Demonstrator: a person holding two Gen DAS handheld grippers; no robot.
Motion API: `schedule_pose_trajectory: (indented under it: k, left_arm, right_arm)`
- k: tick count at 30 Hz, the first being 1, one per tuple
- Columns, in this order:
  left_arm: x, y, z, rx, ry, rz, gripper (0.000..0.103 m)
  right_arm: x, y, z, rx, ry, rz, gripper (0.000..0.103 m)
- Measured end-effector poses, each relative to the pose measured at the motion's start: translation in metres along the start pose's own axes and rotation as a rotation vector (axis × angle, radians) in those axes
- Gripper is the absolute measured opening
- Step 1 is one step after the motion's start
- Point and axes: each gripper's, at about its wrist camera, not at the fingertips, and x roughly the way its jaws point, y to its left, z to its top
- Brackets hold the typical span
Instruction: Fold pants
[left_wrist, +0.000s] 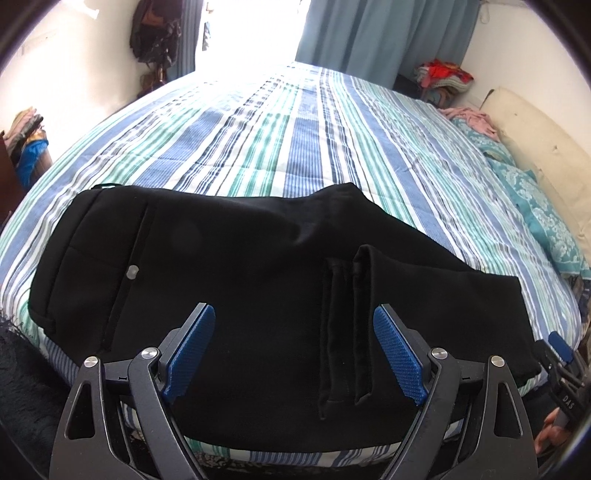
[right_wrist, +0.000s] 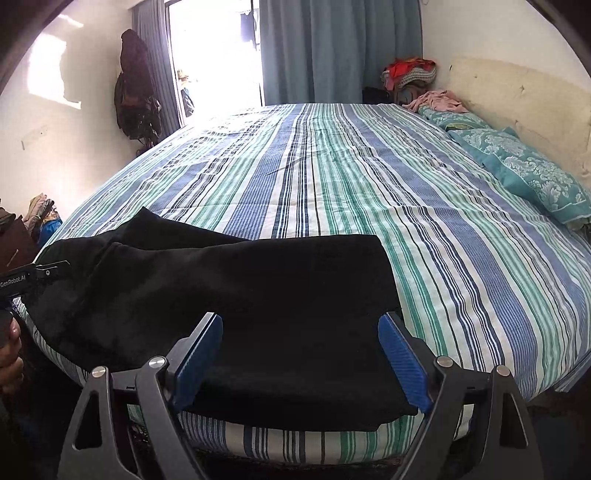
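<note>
A wide bed (right_wrist: 369, 206) in a blue, green and white striped cover is filling the room, with teal patterned pillows (right_wrist: 528, 173) lying along its right side. Black pants (left_wrist: 229, 280) are lying folded across the bed's near edge. The left tongs (left_wrist: 294, 350) and right tongs (right_wrist: 301, 354) are both hovering over the fabric, blue pads spread wide, gripping nothing.

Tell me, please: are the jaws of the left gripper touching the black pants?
Cannot tell. In the left wrist view the left gripper is open, its jaws spread over the black pants, clamping nothing, but no gap or contact shows plainly.
</note>
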Motion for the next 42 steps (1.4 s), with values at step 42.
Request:
schedule_pose_trajectory:
  k: [42]
  left_arm:
    - [-0.001, 0.201, 0.063, -0.235, 0.177, -0.021, 0.096]
  right_arm:
    - [0.0, -0.026, 0.005, 0.154, -0.013, 0.028, 0.086]
